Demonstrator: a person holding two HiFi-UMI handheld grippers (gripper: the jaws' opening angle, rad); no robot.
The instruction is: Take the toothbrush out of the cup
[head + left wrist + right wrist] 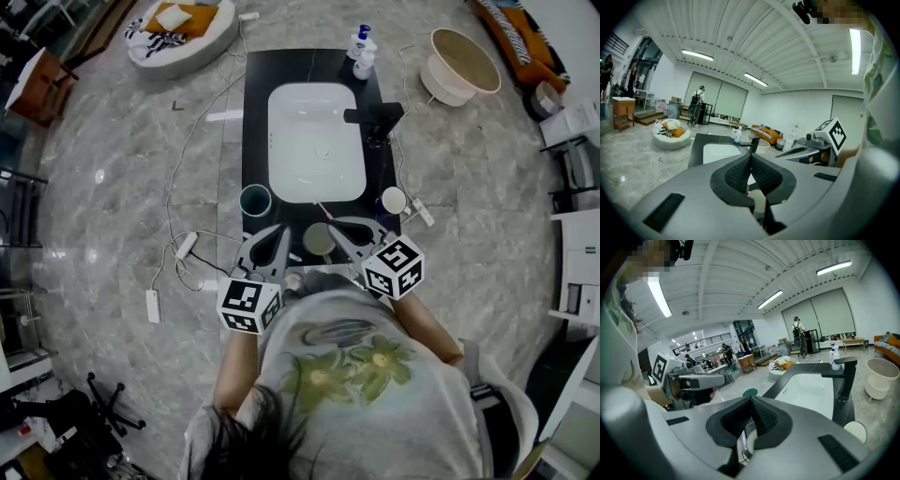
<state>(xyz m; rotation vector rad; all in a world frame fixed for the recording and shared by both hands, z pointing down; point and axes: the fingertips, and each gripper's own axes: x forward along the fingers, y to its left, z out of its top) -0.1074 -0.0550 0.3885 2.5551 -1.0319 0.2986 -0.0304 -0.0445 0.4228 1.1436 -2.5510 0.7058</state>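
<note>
- Two grippers, lower centre: left gripper [277, 234] and right gripper [337, 227], each with jaws pressed together, gripping nothing.
- Three cups on the counter [255, 112].
- One toothbrush [322, 212], standing in the middle cup [318, 241] between the grippers.

the grey cup [319, 240] stands at the near edge of the black counter [255, 112], between the left gripper [279, 232] and the right gripper [339, 225]; both have jaws together and sit close on either side, leaving only narrow gaps beside the cup. room is open above the cup and toward the white basin [316, 141], except where the toothbrush [322, 212] leans out of the cup that way. on the left, a dark green cup [255, 200] stands near the left gripper. on the right, a white cup [395, 200] and the black tap [375, 116] narrow the passage. bottles [361, 49] stand well apart at the far end.
</note>
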